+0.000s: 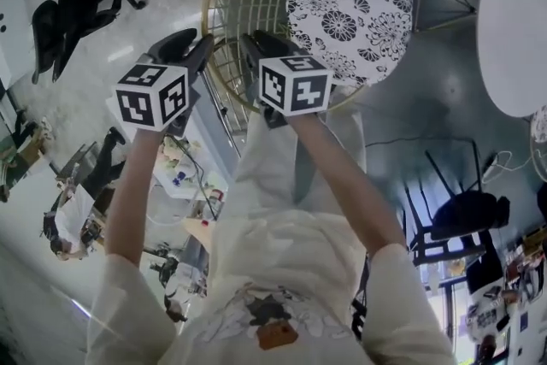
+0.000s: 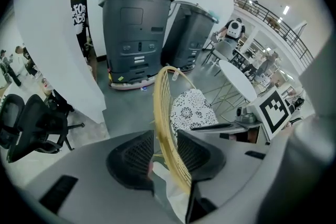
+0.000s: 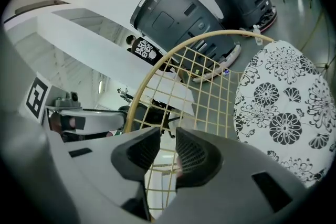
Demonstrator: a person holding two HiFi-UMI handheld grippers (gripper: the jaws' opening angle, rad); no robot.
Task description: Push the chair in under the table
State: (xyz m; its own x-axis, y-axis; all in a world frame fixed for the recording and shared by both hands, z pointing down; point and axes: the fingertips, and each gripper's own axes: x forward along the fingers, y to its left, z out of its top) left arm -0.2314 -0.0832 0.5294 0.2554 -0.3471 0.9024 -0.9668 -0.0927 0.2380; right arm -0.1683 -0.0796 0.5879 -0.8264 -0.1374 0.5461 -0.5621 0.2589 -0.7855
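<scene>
L tool (image 2: 165, 139) astride chair (image 2: 190, 110) back rim; R tool (image 3: 168, 136) open nr its grid.

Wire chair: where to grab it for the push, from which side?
Grip the top of the gold backrest rim, coming from behind, opposite the floral cushion. The hoop is thin, upright and bare there, so jaws can straddle it.

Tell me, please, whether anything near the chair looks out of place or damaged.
Nothing looks damaged or spilled. Only the chair is out of place: it stands apart from the round white table, not pushed under it. The left gripper has its jaws open around the golden wire backrest.
</scene>
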